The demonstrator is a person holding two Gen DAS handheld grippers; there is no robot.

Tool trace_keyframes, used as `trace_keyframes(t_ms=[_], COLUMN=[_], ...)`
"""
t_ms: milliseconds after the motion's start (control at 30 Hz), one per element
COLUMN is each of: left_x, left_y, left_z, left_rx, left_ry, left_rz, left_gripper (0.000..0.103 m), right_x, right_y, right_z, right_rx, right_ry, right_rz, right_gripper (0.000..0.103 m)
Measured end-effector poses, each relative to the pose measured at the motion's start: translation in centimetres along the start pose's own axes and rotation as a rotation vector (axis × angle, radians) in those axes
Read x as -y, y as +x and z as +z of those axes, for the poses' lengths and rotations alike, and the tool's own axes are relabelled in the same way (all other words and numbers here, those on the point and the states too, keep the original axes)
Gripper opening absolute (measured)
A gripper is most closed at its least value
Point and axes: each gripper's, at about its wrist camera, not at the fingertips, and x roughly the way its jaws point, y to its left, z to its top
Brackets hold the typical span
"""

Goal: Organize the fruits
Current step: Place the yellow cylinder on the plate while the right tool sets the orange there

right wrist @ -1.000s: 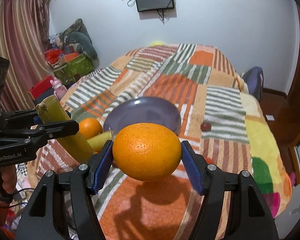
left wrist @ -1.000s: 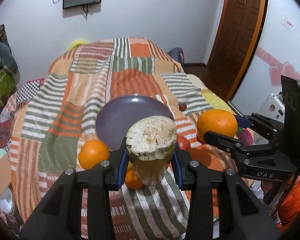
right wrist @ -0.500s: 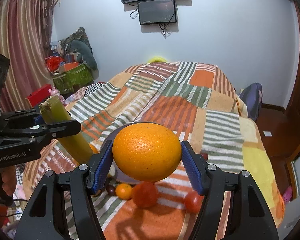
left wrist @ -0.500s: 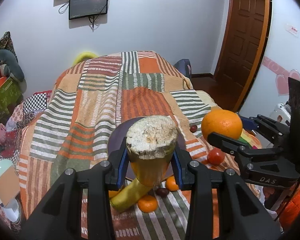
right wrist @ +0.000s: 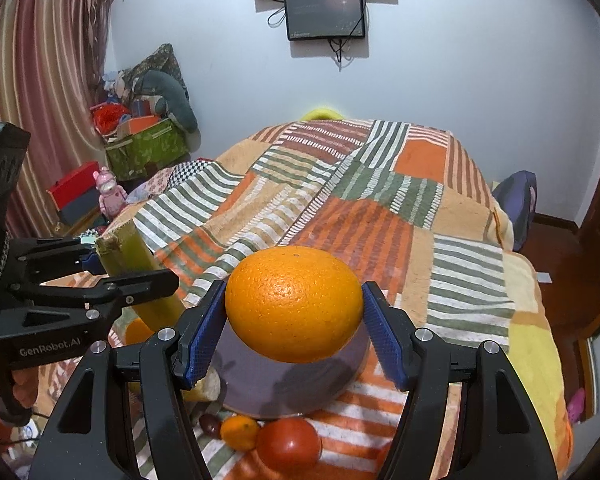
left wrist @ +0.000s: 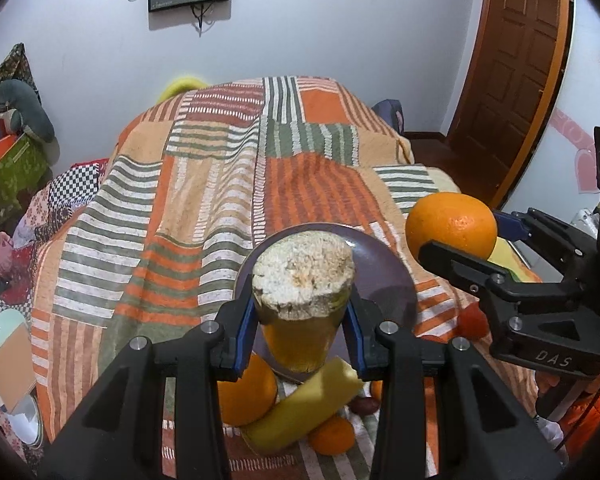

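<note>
Orange fruit (right wrist: pixel 293 303) is gripped in the right gripper (right wrist: pixel 293 336) jaws, and the sugarcane piece (left wrist: pixel 303 280) in the left gripper (left wrist: pixel 300 328) jaws. Compared with a second ago, both are carried higher above the purple plate (left wrist: pixel 384 268) near the bed's (left wrist: pixel 204 184) front edge, so I judge placing comes next.

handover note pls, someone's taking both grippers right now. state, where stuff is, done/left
Left gripper: shut on the sugarcane piece, held upright above the near rim of the purple plate.
Right gripper: shut on the large orange, above the plate.
Plate on the striped blanket, nothing visibly on it.
Still on the blanket by the plate's near edge: second cane piece, two oranges, red tomato, small dark fruit.
Left: probably place both held items, then the rest.
</note>
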Motion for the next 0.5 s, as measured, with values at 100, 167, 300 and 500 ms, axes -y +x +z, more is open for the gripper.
trace_keyframes(t_ms=[100,167,300,500], left_x=[-0.6,-0.9,-1.3,-1.2], left_y=[1.2,2.0,3.4,5.6], left_z=[0.0,0.0,0.1,0.1], left_rx=[-0.030,-0.053,-0.087,-0.134], left_ry=[-0.017,-0.031,-0.042,-0.031], left_rz=[-0.016,-0.033,-0.058,-0.067], left_gripper=[0.038,0.038,0.038,0.038], right_x=[0.0,0.1,0.6,1.3], right_y=[1.2,2.1,3.7,5.9], right_z=[0.0,-0.1,-0.4,-0.6], right_rx=[-0.023,-0.041,-0.083,-0.134], right_ry=[-0.004,-0.006,-0.009,-0.011], right_rz=[-0.001,0.000,-0.001,0.005], right_gripper=[0.064,0.064,0.064,0.064])
